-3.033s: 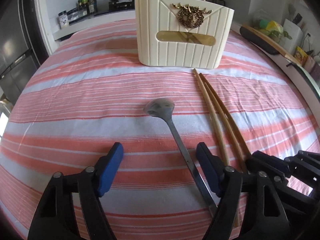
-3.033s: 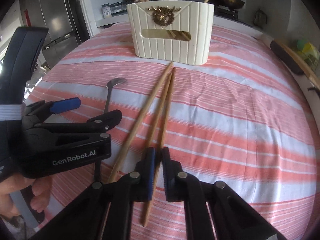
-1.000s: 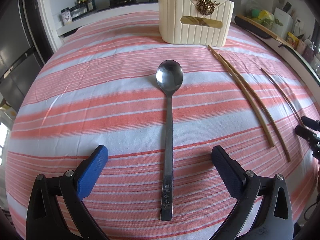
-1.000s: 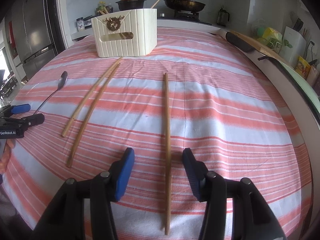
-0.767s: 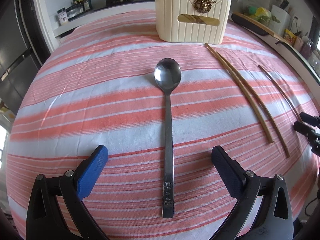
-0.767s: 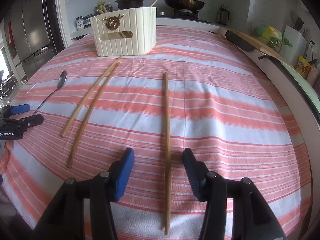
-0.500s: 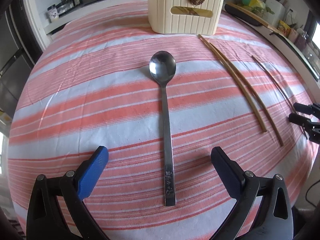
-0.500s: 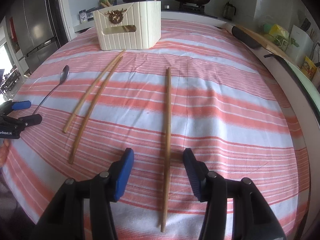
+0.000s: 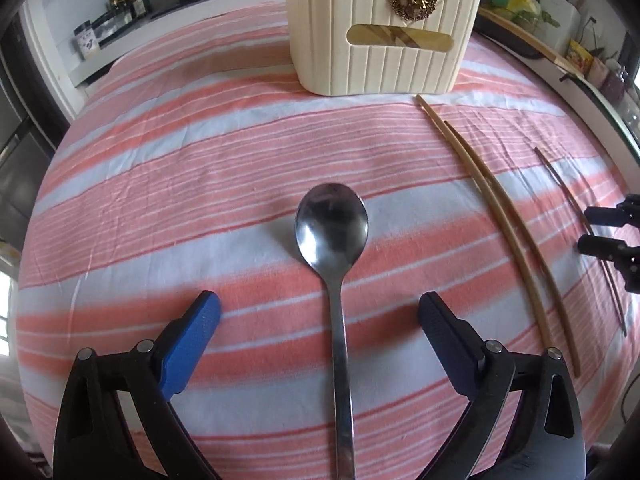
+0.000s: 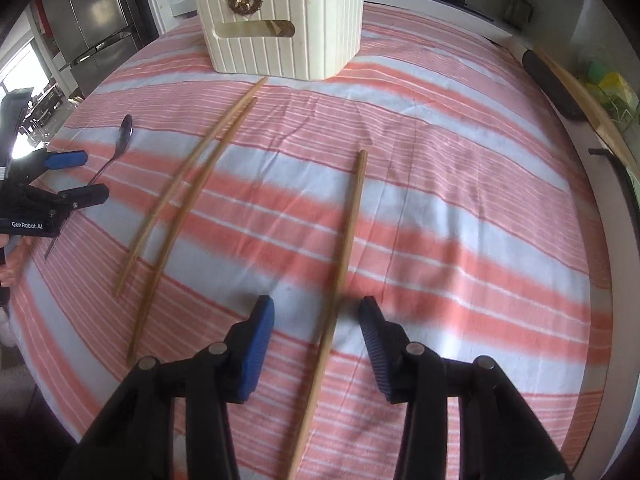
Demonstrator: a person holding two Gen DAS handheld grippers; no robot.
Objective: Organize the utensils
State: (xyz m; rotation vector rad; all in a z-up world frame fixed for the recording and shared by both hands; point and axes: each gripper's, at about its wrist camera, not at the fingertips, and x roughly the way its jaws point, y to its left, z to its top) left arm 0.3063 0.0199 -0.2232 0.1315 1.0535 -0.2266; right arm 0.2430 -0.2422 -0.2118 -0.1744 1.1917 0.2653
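Your left tongs (image 9: 318, 304) are wide and closing, with the spoon (image 9: 332, 224) handle between the pads, untouched, its bowl toward 12 o'clock; your right tongs (image 10: 316, 304) are about half open and closing astride a lone chopstick (image 10: 348, 232), pads clear of it. Striped cloth (image 9: 160, 160) covers the table, and the cream holder (image 9: 380, 28) stands at 12 o'clock in both views. From your right tongs, a chopstick pair (image 10: 188, 184) lies at 10 o'clock, far tips near the holder.

Glossy metal spoon (image 9: 332, 232), matt wooden chopsticks (image 9: 508, 216), ribbed cream plastic holder (image 9: 380, 40), striped cloth (image 9: 180, 168)
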